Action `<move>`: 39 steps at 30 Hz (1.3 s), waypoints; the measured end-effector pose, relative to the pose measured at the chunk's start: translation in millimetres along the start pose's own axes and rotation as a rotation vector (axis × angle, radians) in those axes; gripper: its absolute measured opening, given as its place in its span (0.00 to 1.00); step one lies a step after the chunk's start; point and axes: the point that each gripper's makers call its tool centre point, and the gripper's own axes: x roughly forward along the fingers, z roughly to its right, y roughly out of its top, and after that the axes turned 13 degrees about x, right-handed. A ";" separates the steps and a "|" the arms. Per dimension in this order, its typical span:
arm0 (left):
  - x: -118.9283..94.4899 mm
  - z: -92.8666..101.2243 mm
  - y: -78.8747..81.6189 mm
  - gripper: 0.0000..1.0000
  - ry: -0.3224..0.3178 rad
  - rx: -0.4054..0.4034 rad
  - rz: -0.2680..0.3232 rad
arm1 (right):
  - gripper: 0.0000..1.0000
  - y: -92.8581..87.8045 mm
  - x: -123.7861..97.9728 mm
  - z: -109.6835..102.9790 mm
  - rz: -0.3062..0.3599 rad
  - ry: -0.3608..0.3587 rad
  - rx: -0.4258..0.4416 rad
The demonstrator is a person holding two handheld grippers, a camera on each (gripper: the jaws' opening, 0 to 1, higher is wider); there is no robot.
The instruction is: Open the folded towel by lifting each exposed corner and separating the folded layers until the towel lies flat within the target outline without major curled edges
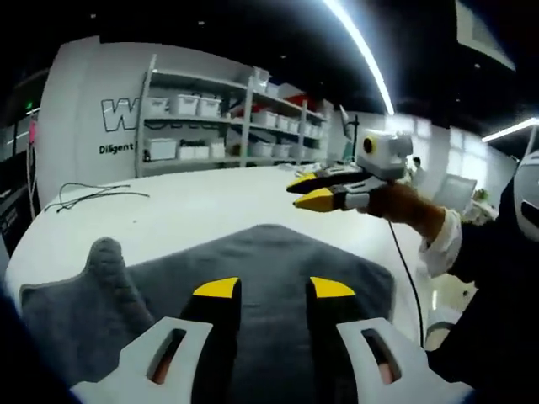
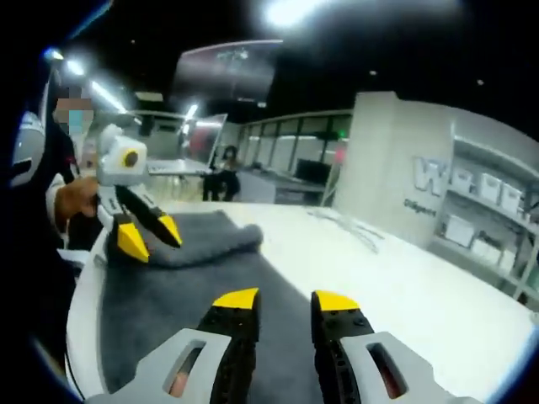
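On the white round-edged table [image 1: 210, 206], the dark grey terry towel [image 1: 278, 261] lies mostly spread, one bunched, curled-up corner [image 1: 105, 265] at its edge. My left gripper [image 1: 274, 288] hovers over the cloth, jaws narrowly parted, empty; my right gripper [image 2: 285, 300] likewise, w/ nothing held. Step, I judge: last unfolding. Next: pinch that raised corner, draw it outward, lay flat.
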 end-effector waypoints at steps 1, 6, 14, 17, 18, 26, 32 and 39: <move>2.8 3.5 -1.2 0.31 -0.008 0.007 -0.009 | 0.21 -0.7 -1.7 4.0 -0.005 -0.004 0.005; 17.2 18.7 -7.0 0.30 -0.036 0.018 -0.048 | 0.20 -10.0 -6.7 21.0 -0.048 -0.025 0.040; 36.6 41.1 -4.7 0.27 -0.081 0.011 -0.050 | 0.17 -25.5 -7.4 40.6 -0.096 -0.040 0.064; 44.1 49.1 -4.3 0.25 -0.099 0.007 -0.050 | 0.16 -30.2 -6.9 48.9 -0.119 -0.045 0.055; 46.7 52.5 -4.1 0.24 -0.107 0.007 -0.050 | 0.15 -32.0 -7.3 52.7 -0.130 -0.054 0.059; 63.5 79.5 -5.1 0.13 -0.146 0.043 -0.061 | 0.08 -46.7 -6.6 78.8 -0.187 -0.073 0.036; 72.4 94.2 -5.7 0.08 -0.172 0.060 -0.065 | 0.04 -53.4 -3.1 88.1 -0.204 -0.068 0.032; 84.1 105.5 -8.8 0.03 -0.166 0.079 -0.068 | 0.01 -60.2 -0.3 100.2 -0.233 -0.076 0.016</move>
